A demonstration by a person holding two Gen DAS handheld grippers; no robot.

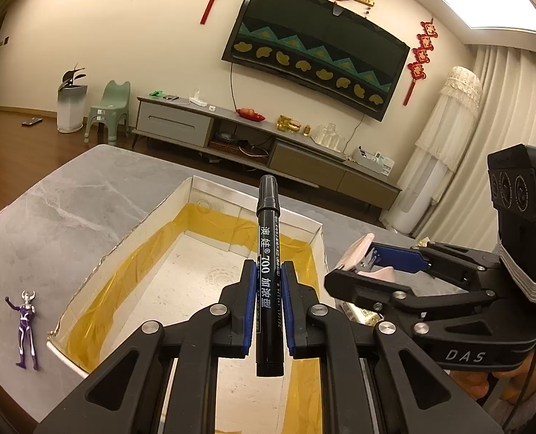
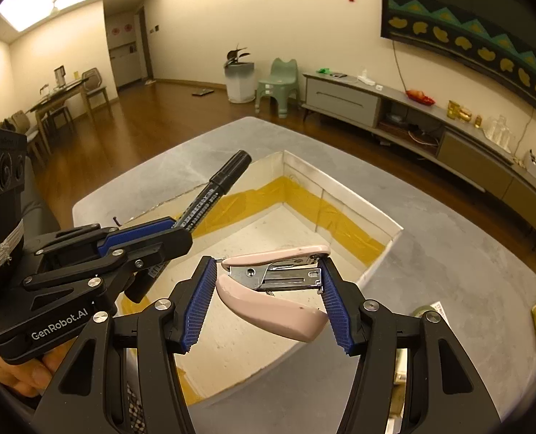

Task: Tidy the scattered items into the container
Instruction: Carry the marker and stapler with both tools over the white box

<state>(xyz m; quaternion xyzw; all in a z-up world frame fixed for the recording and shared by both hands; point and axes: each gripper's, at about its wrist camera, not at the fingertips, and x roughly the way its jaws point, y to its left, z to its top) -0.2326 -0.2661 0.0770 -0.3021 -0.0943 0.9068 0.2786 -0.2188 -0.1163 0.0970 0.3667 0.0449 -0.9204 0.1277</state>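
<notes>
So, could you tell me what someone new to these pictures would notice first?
Probably the black marker, clamped upright in the left gripper above the open white box lined with yellow tape. Next, the pink stapler held crosswise in the right gripper over the same box. A small purple toy figure lies on the grey table, left of the box.

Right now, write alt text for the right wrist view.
The right gripper holds a pink stapler crosswise between its blue-padded fingers above an open white box lined with yellow tape. At left, the left gripper grips a black marker over the same box on the grey table.
</notes>
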